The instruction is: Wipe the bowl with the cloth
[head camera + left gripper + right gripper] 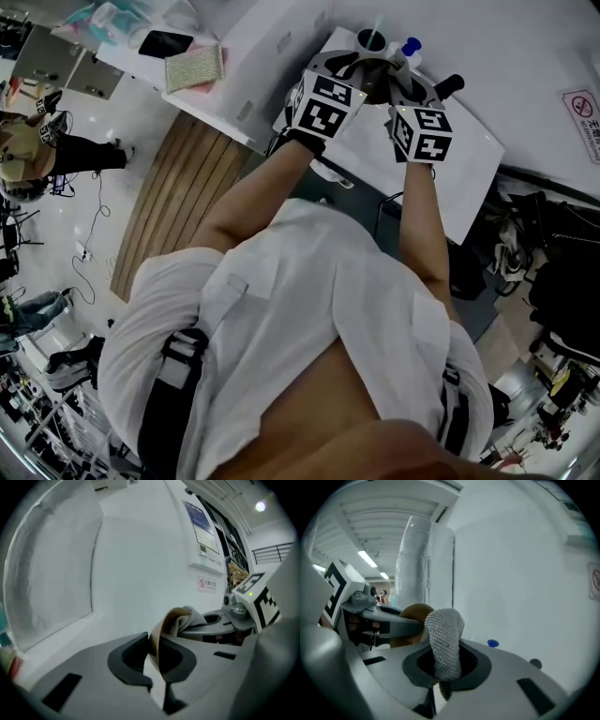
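Bowl (166, 619) hangs above the bench (469, 187), its rim pinched by the left gripper (154, 663), probably to steady it for rubbing. The right gripper (443, 670) is clamped on a grey cloth (443, 637) that it holds against the bowl near the rim.

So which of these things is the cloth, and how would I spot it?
Look over the white table, where the person holds two grippers close together. The cloth is the grey strip pinched in the right gripper. Its knobbly woven texture sets it apart from the smooth brown bowl beside it, held by the left gripper.
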The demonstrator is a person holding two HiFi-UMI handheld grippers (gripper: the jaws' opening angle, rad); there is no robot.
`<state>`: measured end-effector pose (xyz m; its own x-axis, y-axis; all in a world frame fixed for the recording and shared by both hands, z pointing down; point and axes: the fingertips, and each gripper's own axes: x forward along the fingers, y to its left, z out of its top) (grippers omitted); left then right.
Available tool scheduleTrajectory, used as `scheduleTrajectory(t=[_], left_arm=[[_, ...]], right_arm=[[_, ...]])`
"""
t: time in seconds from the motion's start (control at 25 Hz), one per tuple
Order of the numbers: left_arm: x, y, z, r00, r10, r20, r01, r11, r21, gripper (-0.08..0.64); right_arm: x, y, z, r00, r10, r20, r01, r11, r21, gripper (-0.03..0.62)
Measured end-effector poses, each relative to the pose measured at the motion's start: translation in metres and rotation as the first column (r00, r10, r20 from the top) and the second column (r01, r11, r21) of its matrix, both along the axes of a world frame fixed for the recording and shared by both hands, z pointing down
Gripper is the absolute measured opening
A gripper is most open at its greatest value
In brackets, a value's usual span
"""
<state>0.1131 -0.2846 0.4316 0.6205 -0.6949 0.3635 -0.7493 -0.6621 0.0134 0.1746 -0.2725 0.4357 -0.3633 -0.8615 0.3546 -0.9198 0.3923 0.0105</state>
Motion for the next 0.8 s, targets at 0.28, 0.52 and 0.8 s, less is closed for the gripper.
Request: scheduleTrajectory(t=[0.28,0.52,0.8], left_arm=[[0.001,0.007,0.023,0.989,-0.002,-0.151,-0.016,0.993,-0.116,0.037],[0.01,0.005,0.021,0.993,0.088,0.082,-0.088,0.996,-0.012,0.08],[0.022,0.005,0.017,0.932,0.179,0.315,-0.2,0.979,0.033,0.035]], right_arm=[[0.005,0.007,0.021,1.0,0.018,-0.009,-0.019,0.998,-0.062,0.041],[-0.002,0.005,0.02,0.927,-0.127,-0.353,0.108,0.992,-0.073,0.041],[-0.012,0.003,0.012,0.82,-0.225,-0.526,0.213,0.973,-0.086,0.041]])
